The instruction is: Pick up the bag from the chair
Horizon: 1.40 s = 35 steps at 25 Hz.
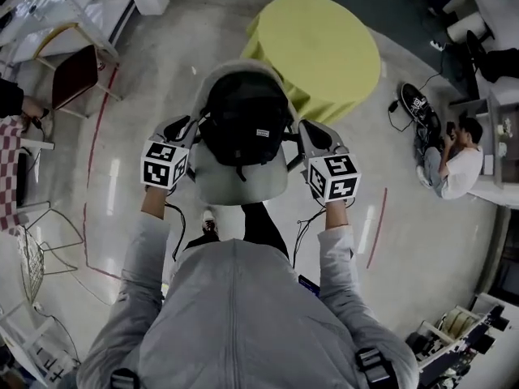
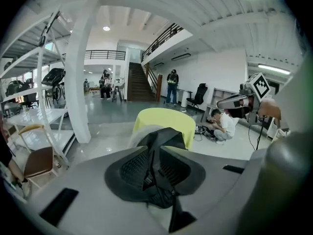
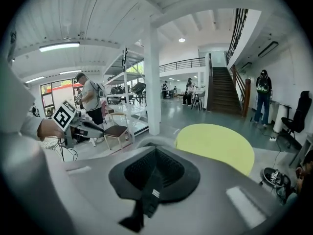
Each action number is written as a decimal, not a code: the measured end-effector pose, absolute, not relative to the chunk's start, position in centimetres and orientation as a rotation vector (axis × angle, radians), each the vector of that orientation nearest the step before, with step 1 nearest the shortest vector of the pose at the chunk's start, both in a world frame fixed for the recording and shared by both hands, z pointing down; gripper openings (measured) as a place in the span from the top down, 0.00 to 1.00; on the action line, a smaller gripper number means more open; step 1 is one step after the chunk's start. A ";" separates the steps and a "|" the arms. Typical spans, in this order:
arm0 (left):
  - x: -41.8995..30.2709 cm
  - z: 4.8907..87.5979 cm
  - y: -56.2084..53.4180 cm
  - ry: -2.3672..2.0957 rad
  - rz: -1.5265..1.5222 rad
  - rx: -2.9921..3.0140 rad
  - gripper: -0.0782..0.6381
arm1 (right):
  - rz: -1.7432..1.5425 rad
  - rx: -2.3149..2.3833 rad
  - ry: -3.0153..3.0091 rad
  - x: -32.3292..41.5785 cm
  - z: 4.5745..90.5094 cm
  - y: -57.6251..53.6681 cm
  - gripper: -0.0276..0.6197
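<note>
At 12: chair point(image 1: 240, 186) with bag point(image 1: 246, 122) dead ahead. Yellow table point(image 1: 324, 47) just behind it at 1 blocks the far side. Bare floor point(image 1: 138, 120) at 9 and 3 of the seat leaves side access. At 10 a red-seat chair point(image 1: 75, 75), at 3 a seated person point(image 1: 458, 164), both well apart.

I have the bag point(image 1: 246, 124) sitting on the chair point(image 1: 240, 186) straight ahead of me, with bare seat showing on my side of it. My left tool point(image 1: 182, 126) is just beside the bag on its left and my right tool point(image 1: 311, 133) just beside it on its right, so the bag lies between them. Behind the chair stands a round table point(image 1: 324, 47), offset to the right. A second chair point(image 1: 75, 75) stands well off to the left. A person point(image 1: 456, 164) sits on the floor point(image 1: 146, 55) far to the right.
</note>
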State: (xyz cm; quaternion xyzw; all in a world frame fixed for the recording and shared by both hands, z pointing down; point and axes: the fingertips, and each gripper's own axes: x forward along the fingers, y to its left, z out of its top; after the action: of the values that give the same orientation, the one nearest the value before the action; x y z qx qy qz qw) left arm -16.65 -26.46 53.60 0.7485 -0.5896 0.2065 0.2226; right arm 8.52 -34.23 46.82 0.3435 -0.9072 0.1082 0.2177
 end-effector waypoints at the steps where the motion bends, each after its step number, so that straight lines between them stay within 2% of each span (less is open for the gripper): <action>1: -16.7 54.2 -27.0 -1.632 0.574 2.043 0.77 | 0.318 0.918 -2.504 8.5 47.7 -35.1 0.94; 2: -16.7 54.9 -27.5 -1.632 0.581 2.023 0.75 | 0.336 0.881 -2.494 8.3 48.8 -35.8 0.91; 3: -16.8 55.6 -28.0 -1.629 0.589 2.007 0.72 | 0.353 0.844 -2.484 8.0 49.8 -36.4 0.75; 7: -17.1 58.5 -29.9 -1.595 0.613 1.978 0.67 | 0.384 0.766 -2.449 6.8 53.7 -38.9 0.70; 11: -17.4 61.0 -32.0 -1.593 0.578 1.977 0.67 | 0.391 0.674 -2.403 5.6 57.6 -40.7 0.64; 26: -18.5 70.7 -37.8 -1.376 0.556 2.004 0.67 | 0.416 0.516 -2.363 2.9 67.2 -43.7 0.61; 30: -17.9 72.2 -38.3 -1.249 0.563 2.048 0.62 | 0.411 0.471 -2.363 2.7 67.9 -43.6 0.54; 35: -17.1 73.7 -38.6 -1.178 0.574 2.041 0.60 | 0.418 0.463 -2.356 1.6 69.2 -43.2 0.54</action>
State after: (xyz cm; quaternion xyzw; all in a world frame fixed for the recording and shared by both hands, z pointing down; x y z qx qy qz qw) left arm -17.06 -38.65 73.66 0.7882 -0.4547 0.2217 0.3504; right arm 1.63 -43.16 69.22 0.1784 -0.9074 0.1609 0.3449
